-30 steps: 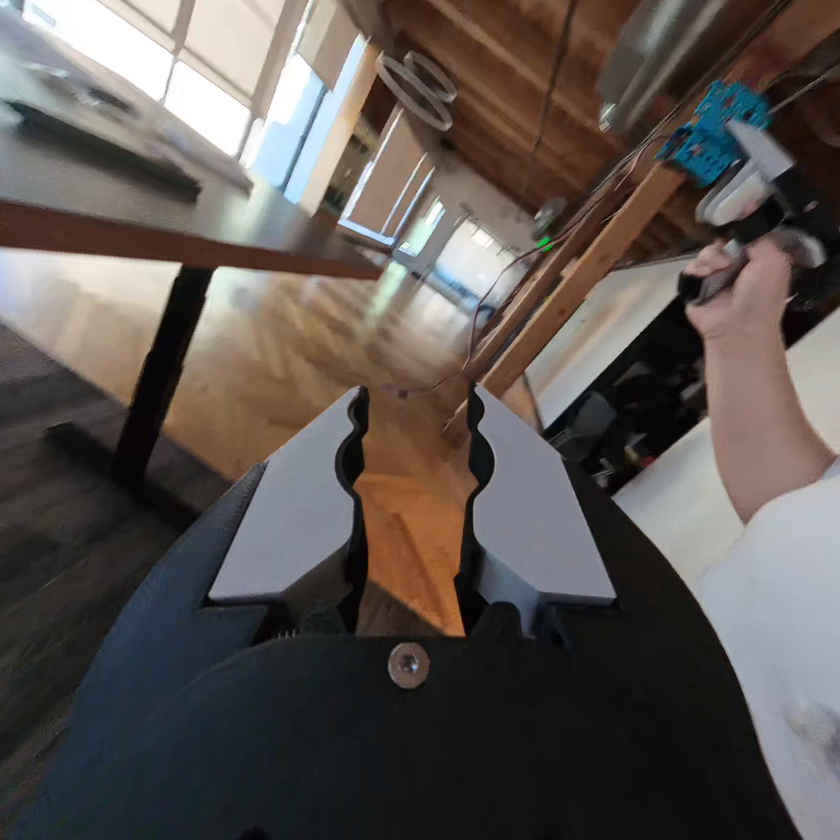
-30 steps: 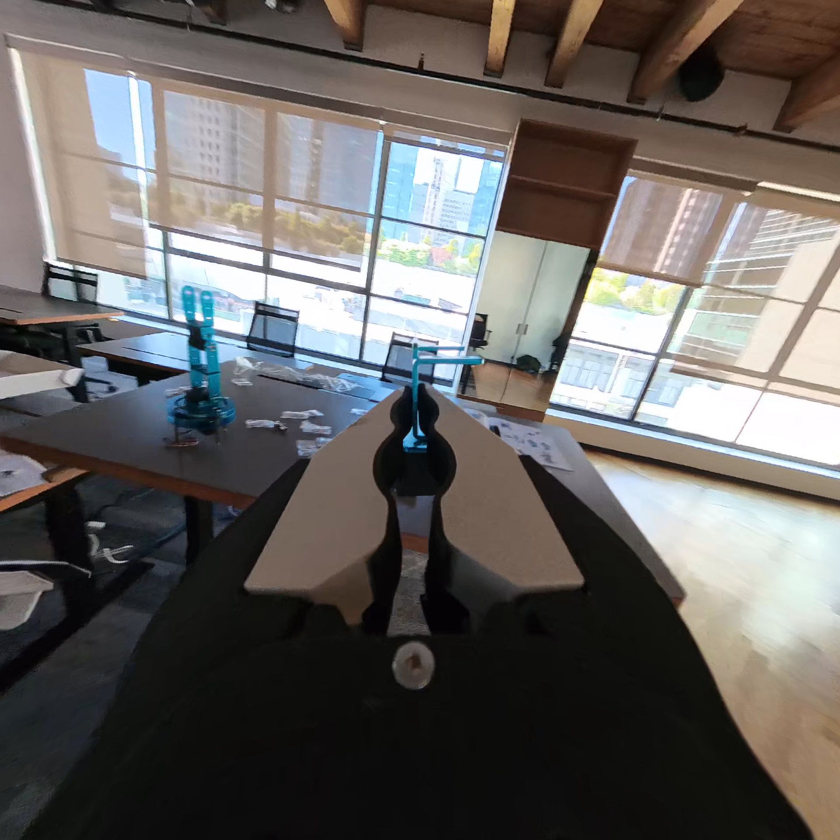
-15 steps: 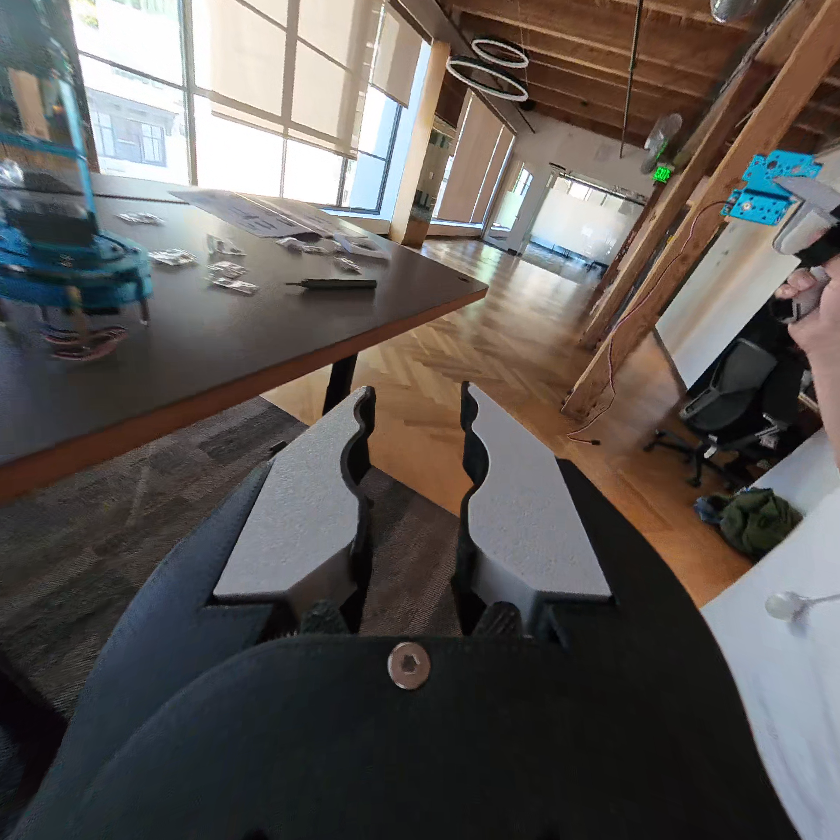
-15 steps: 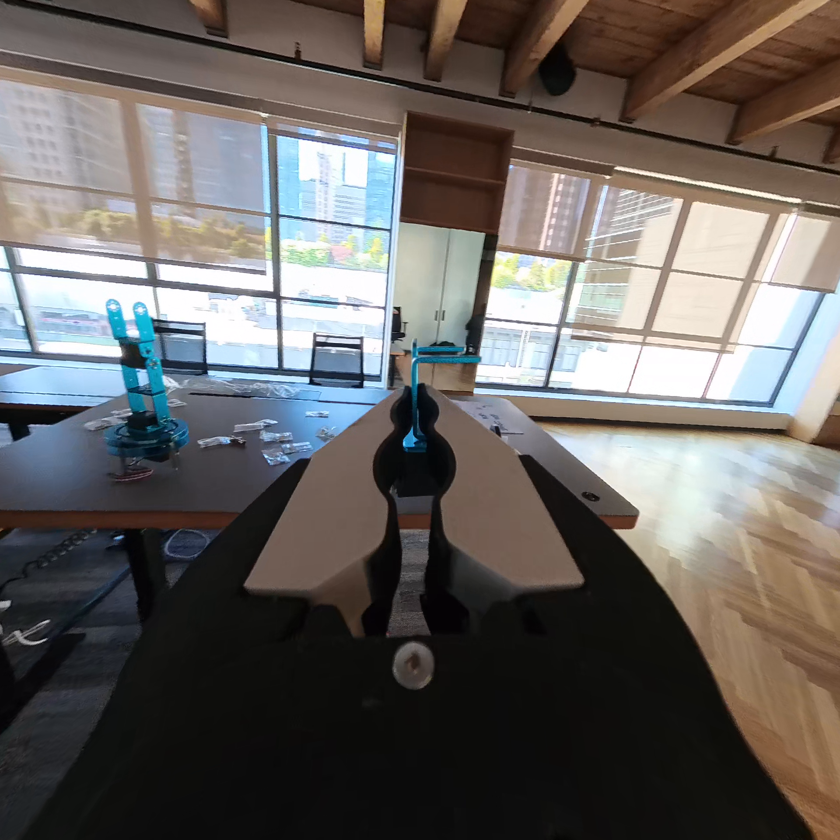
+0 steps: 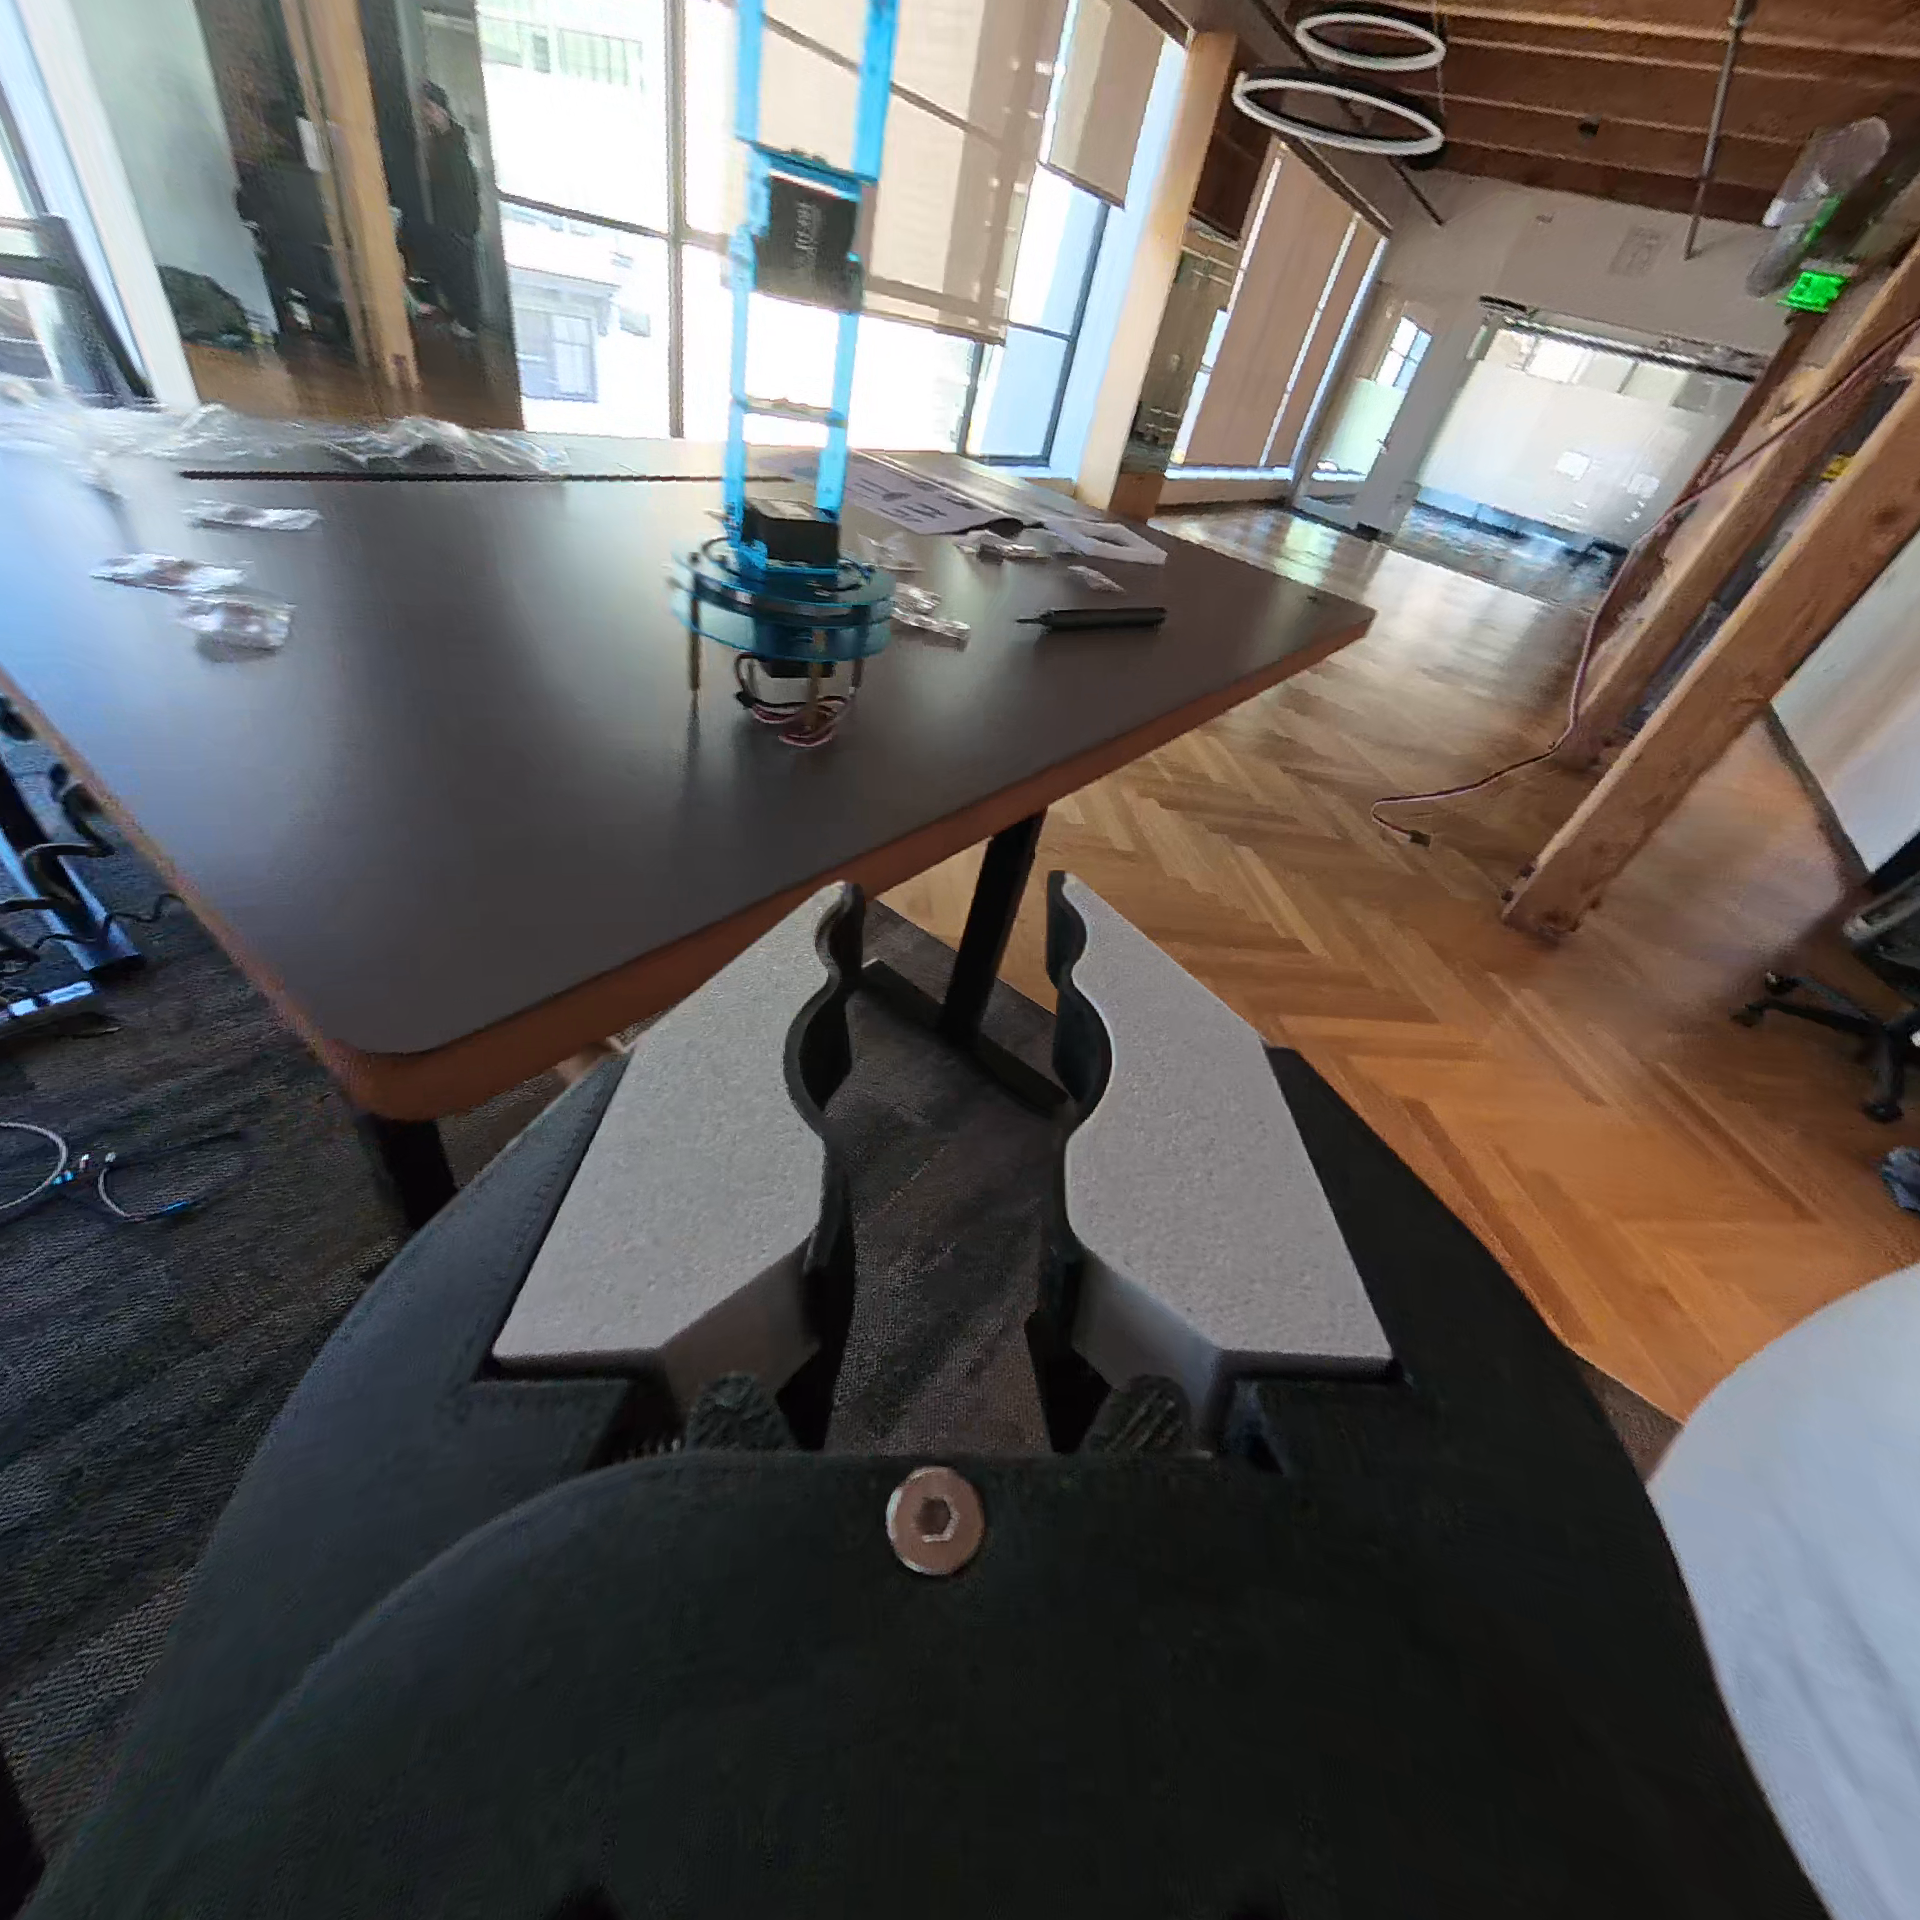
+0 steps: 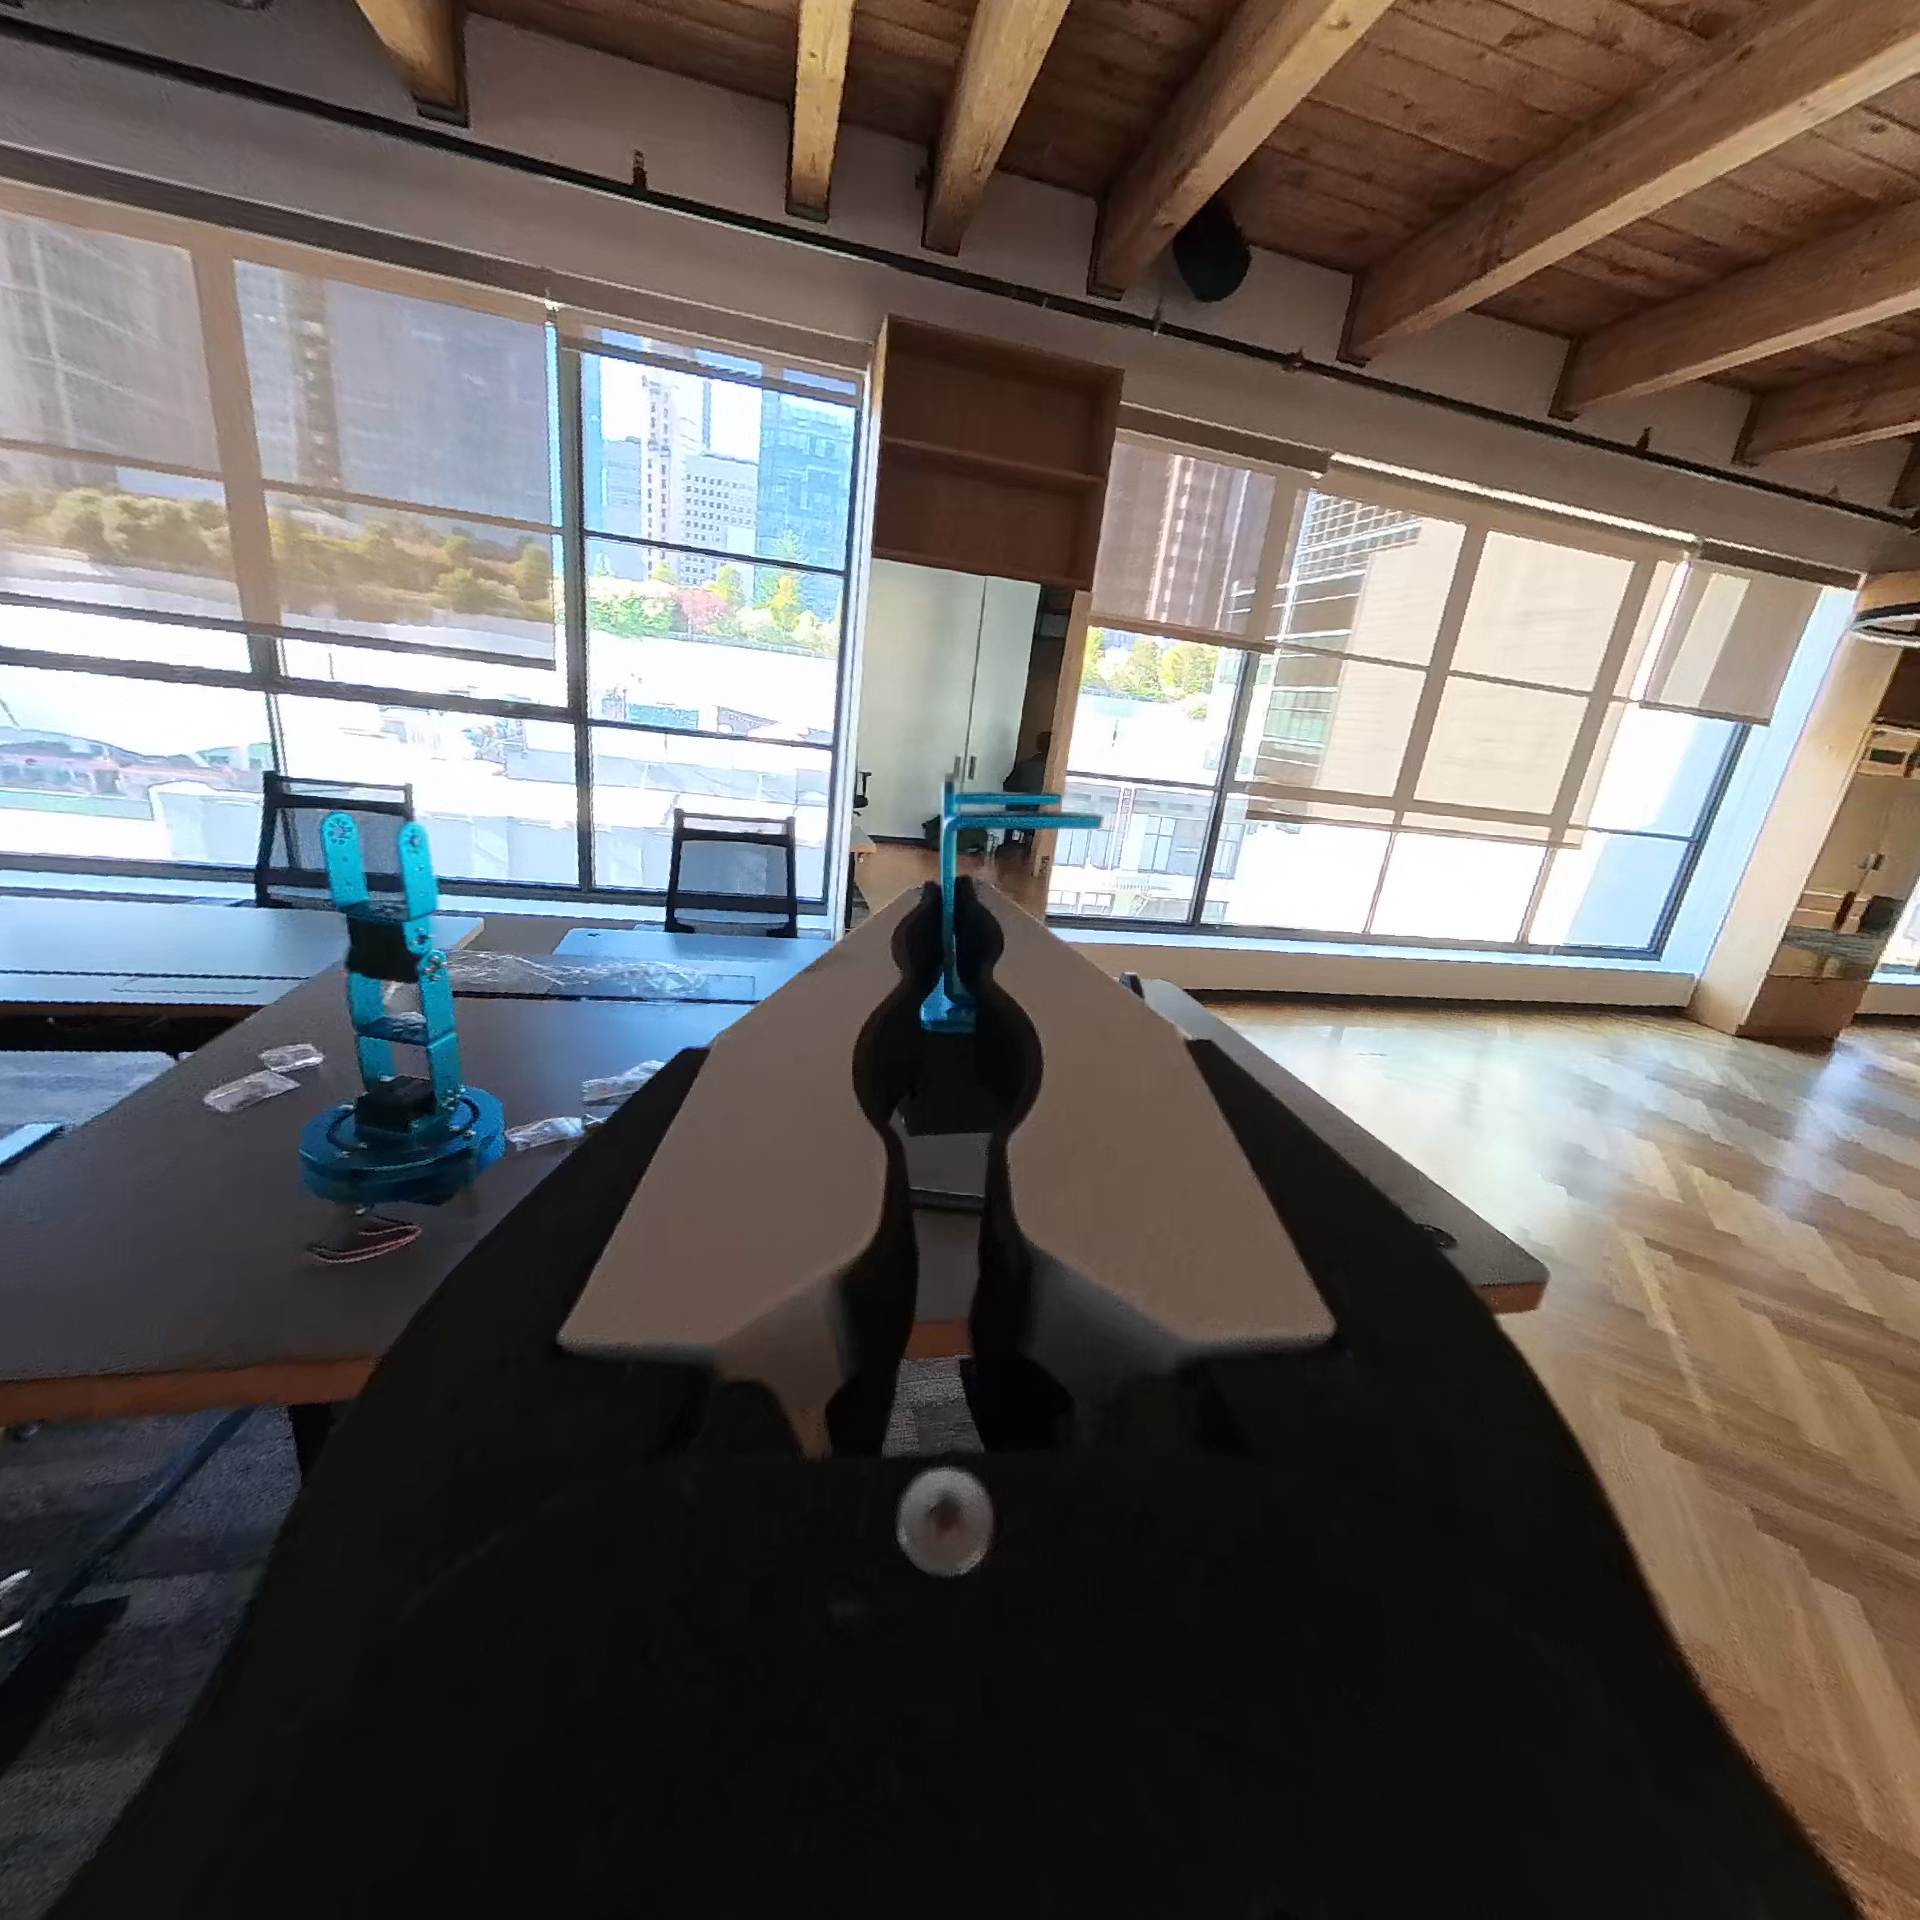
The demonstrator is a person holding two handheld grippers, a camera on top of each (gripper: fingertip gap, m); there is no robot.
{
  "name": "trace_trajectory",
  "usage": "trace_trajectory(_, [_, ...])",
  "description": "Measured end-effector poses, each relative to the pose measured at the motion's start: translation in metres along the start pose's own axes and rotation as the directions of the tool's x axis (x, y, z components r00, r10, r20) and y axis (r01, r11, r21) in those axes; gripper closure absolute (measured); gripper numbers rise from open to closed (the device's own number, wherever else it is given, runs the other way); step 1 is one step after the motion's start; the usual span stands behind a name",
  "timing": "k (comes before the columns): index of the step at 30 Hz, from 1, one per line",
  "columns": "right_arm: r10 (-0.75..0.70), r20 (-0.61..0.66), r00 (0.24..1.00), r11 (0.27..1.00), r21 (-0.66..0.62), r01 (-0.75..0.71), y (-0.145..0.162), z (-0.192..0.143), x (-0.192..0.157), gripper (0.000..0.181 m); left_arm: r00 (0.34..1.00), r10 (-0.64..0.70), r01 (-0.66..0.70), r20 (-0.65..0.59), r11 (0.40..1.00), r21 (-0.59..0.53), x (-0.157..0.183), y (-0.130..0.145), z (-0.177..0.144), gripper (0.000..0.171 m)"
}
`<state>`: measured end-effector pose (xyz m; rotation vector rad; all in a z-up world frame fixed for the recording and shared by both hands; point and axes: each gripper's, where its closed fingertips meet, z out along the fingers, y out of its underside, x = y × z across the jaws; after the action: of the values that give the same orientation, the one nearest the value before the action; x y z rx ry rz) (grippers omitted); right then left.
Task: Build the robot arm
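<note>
— Since earlier, left gripper (image 5: pixel 951 914) swings toward the dark table (image 5: pixel 436 790); its jaws stay parted, empty.
— Right gripper (image 6: pixel 958 894) pinches a blue bracket (image 6: pixel 961 914); blue robot arm (image 6: pixel 400 1060) stands near the table's front edge.

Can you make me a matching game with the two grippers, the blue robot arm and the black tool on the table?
Things:
1. left gripper
2. right gripper
3. blue robot arm
4. black screwdriver-like tool

States:
A. lying flat on the dark table, near its far right edge
B. shut on a small blue bracket
C. open and empty, held in the air short of the table's near corner
D. standing upright on a round base on the table

Pairs: 1-C, 2-B, 3-D, 4-A
</note>
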<state>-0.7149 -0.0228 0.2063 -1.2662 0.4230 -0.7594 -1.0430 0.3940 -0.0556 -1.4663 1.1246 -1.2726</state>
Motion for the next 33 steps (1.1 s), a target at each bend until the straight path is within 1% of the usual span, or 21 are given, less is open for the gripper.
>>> trace_trajectory(3, [-0.003,0.015,1.0,1.0,-0.001,0.003,-0.006,0.011,-0.019,0.18,0.999,-0.034,0.034,-0.001,0.999,0.023,-0.013,0.004,-0.006,0.138])
trace_trajectory(5, [-0.018,0.02,1.0,1.0,-0.009,0.018,-0.009,0.017,-0.029,0.18,0.999,-0.043,0.043,-0.008,0.999,0.016,-0.018,0.01,-0.009,0.138])
trace_trajectory(10, [-0.035,0.027,0.999,0.999,-0.033,0.036,-0.015,0.027,-0.043,0.18,0.999,-0.028,0.028,0.036,1.0,-0.011,-0.038,0.025,-0.013,0.138])
trace_trajectory(16, [-0.066,0.035,0.997,0.995,-0.067,0.068,-0.019,0.035,-0.052,0.18,0.997,-0.062,0.062,0.041,0.998,0.014,-0.048,0.033,-0.017,0.139])
trace_trajectory(21, [-0.092,0.054,0.994,0.993,-0.071,0.096,-0.026,0.043,-0.06,0.18,0.994,-0.097,0.095,0.059,0.995,0.034,-0.056,0.042,-0.02,0.14])
trace_trajectory(25, [-0.118,0.056,0.991,0.988,-0.093,0.123,-0.02,0.043,-0.065,0.181,0.993,-0.109,0.109,0.052,0.994,0.003,-0.061,0.053,-0.014,0.14])
trace_trajectory(29, [-0.097,0.056,0.994,0.989,-0.109,0.103,-0.016,0.047,-0.066,0.18,0.995,-0.094,0.093,0.043,0.995,0.023,-0.058,0.051,-0.011,0.141])
trace_trajectory(33, [-0.092,0.063,0.994,0.989,-0.106,0.098,-0.019,0.052,-0.072,0.18,0.994,-0.108,0.107,0.037,0.994,0.016,-0.059,0.06,-0.008,0.141])
